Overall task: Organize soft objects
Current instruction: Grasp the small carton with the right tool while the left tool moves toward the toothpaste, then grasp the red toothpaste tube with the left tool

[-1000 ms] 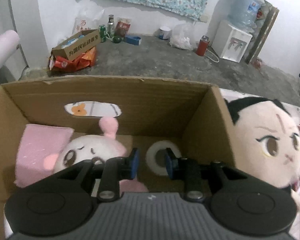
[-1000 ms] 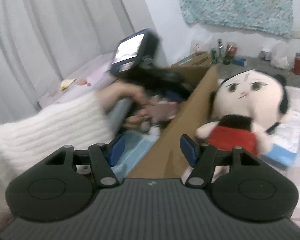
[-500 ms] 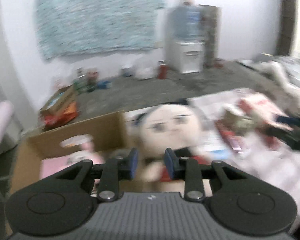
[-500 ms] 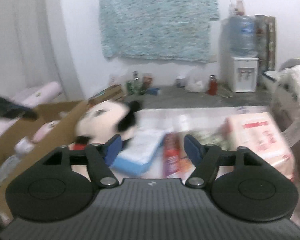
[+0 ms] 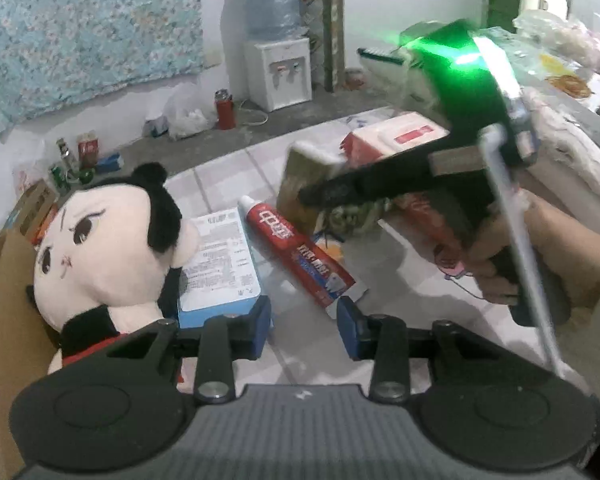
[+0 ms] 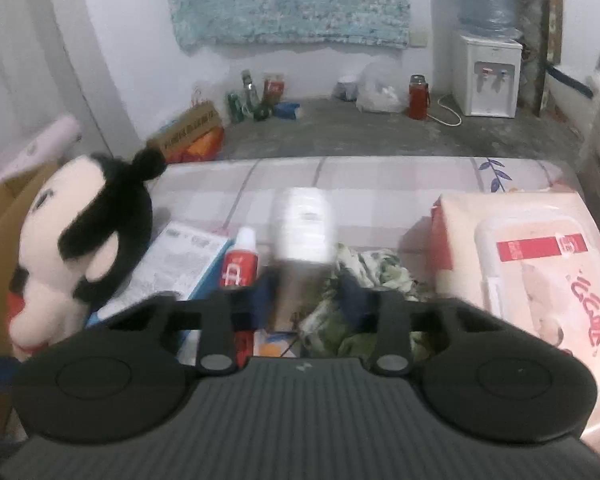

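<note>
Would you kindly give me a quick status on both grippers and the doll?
Left gripper empty, jaws opening. Right gripper closing over green cloth. Doll untouched, leaning on box. Toothpaste lies between.

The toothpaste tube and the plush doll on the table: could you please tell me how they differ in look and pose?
The toothpaste tube is slim, red and printed; the plush doll is round-headed, cream-faced and black-haired. The toothpaste tube lies flat, white cap pointing away; the plush doll sits propped against the cardboard box. Both touch the blue-and-white packet between them.
</note>
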Demonstrator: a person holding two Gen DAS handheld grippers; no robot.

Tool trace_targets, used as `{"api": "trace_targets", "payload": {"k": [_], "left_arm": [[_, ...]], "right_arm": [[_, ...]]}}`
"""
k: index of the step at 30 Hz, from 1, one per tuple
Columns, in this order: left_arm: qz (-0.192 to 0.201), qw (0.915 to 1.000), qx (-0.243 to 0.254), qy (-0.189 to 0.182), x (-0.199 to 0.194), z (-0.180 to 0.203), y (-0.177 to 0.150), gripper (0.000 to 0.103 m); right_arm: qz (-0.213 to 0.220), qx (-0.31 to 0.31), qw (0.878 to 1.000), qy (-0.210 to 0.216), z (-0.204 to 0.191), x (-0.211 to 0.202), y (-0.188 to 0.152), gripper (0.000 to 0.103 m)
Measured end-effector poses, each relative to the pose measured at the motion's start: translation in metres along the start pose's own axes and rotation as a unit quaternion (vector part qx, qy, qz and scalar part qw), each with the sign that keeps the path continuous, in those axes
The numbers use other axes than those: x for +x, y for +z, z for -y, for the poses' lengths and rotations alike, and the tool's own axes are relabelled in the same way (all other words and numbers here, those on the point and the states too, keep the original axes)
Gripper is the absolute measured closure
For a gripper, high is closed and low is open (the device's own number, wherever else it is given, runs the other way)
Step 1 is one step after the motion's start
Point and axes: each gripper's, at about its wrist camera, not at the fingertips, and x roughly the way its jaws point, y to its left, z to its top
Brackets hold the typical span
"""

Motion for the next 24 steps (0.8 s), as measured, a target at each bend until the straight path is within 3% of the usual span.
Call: {"api": "trace_targets", "payload": {"k": [3, 10, 13, 15, 18, 20, 22, 24], "left_arm": [[-0.007, 0.9997, -0.022, -0.002, 0.008, -0.009, 0.001, 0.064], [-0.003, 0.9995, -0.028, -0.016, 0.045, 0.012, 0.017, 0.063], [-0.010, 0.9990, -0.043, 0.005, 0.062, 0.018, 0.027, 0.056], [-0.017, 0.9976, -0.065, 0.014, 0.071, 0.018, 0.032, 0.041], [-0.038, 0.9944, -0.092, 0.035, 0.088, 0.017, 0.037, 0.035], [-0.053, 0.9881, -0.130, 0.063, 0.103, 0.009, 0.038, 0.036], [-0.028, 0.9821, -0.174, 0.067, 0.104, -0.003, 0.038, 0.047], [-0.029, 0.9821, -0.170, 0.076, 0.106, -0.007, 0.042, 0.067]], "right_arm": [[0.018, 0.011, 0.999, -0.029, 0.006, -0.011, 0.001, 0.079], [0.089, 0.037, 0.995, 0.008, 0.016, -0.060, 0.010, 0.079], [0.105, 0.042, 0.993, 0.025, 0.018, -0.081, 0.011, 0.079], [0.109, 0.044, 0.993, 0.025, 0.019, -0.093, 0.009, 0.079], [0.111, 0.065, 0.991, 0.032, 0.029, -0.105, 0.003, 0.079], [0.117, 0.068, 0.990, 0.033, 0.033, -0.110, 0.001, 0.079], [0.120, 0.073, 0.989, 0.033, 0.038, -0.115, -0.001, 0.079], [0.118, 0.085, 0.989, 0.036, 0.044, -0.118, -0.003, 0.078]]}}
